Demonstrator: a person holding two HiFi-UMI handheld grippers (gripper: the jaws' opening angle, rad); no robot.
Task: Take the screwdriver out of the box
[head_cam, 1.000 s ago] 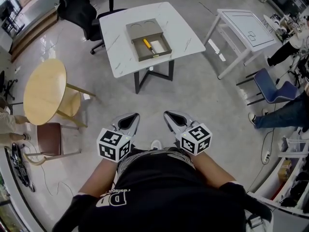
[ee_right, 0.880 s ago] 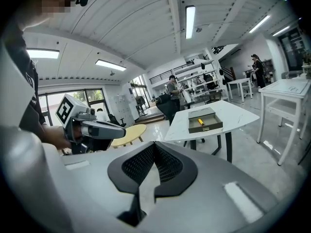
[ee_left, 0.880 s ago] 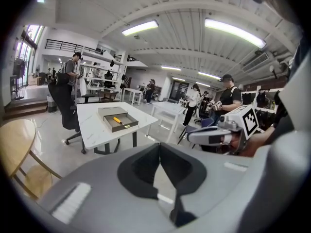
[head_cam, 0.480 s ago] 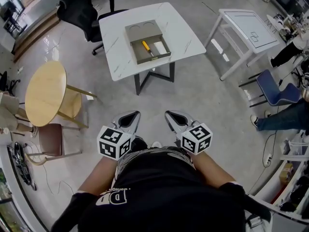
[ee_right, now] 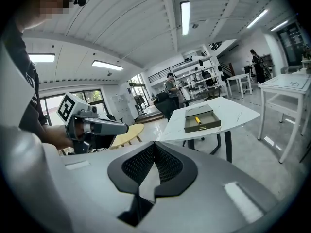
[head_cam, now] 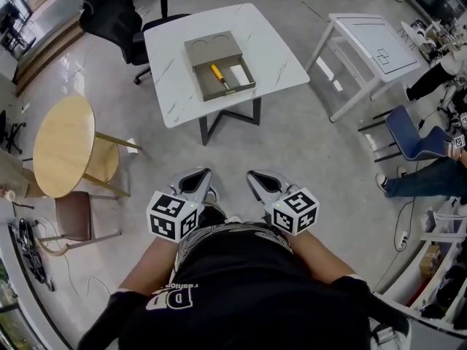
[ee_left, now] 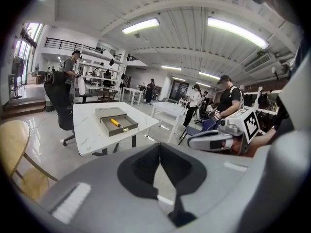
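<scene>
A grey open box (head_cam: 201, 54) lies on a white marble table (head_cam: 270, 49) several steps ahead. Inside it rests a yellow-handled screwdriver (head_cam: 218, 76) beside a white piece. Both grippers are held close to the person's body, far short of the table. The left gripper (head_cam: 200, 176) and right gripper (head_cam: 255, 176) are side by side, each with its jaws closed and holding nothing. The left gripper view shows its jaws (ee_left: 159, 145) meeting, with the box (ee_left: 104, 114) and screwdriver (ee_left: 116, 123) distant. The right gripper (ee_right: 154, 143) likewise looks at the box (ee_right: 210, 125) and the screwdriver (ee_right: 198, 120).
A round wooden table (head_cam: 64, 144) and a brown stool (head_cam: 73, 210) stand to the left. A black office chair (head_cam: 109, 9) sits behind the marble table. At right are a white frame table (head_cam: 372, 46), a blue chair (head_cam: 412, 133) and a seated person's legs (head_cam: 427, 175).
The head view has drifted a little, so the table and box sit slightly further left. Both grippers stay shut in nearly the same place.
</scene>
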